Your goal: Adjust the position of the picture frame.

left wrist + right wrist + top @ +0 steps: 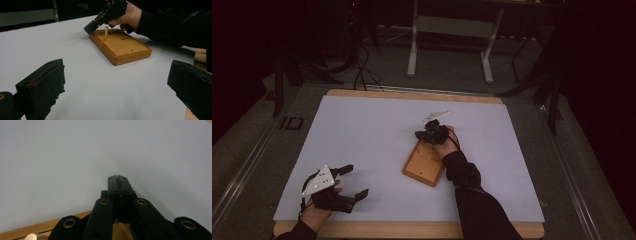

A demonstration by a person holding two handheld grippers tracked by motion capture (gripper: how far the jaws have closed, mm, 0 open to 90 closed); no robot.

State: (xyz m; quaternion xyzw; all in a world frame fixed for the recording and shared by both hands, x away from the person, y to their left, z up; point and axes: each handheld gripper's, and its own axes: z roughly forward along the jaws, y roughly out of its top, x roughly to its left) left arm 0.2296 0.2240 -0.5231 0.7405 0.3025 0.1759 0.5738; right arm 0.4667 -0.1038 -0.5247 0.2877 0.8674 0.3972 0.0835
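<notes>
A flat wooden board (424, 162) lies on the white sheet, right of the middle. Near its far end a thin wooden peg (106, 33) stands upright in it. My right gripper (429, 132) hovers over that far end with its jaws pressed together and nothing between them (117, 177). Seen from the left gripper view, the right gripper (91, 26) has its tip just beside the peg's top. A pale round end (32, 236), maybe the peg, shows beside the board's edge (37, 228). My left gripper (353, 181) rests near the front left of the sheet, its jaws wide apart and empty (117, 87).
The white sheet (377, 130) covers most of the wooden table (412, 230). Beyond the table, a white desk frame (452, 30) and dark cables (362, 65) stand on the grey floor. Dark stands flank the table on both sides.
</notes>
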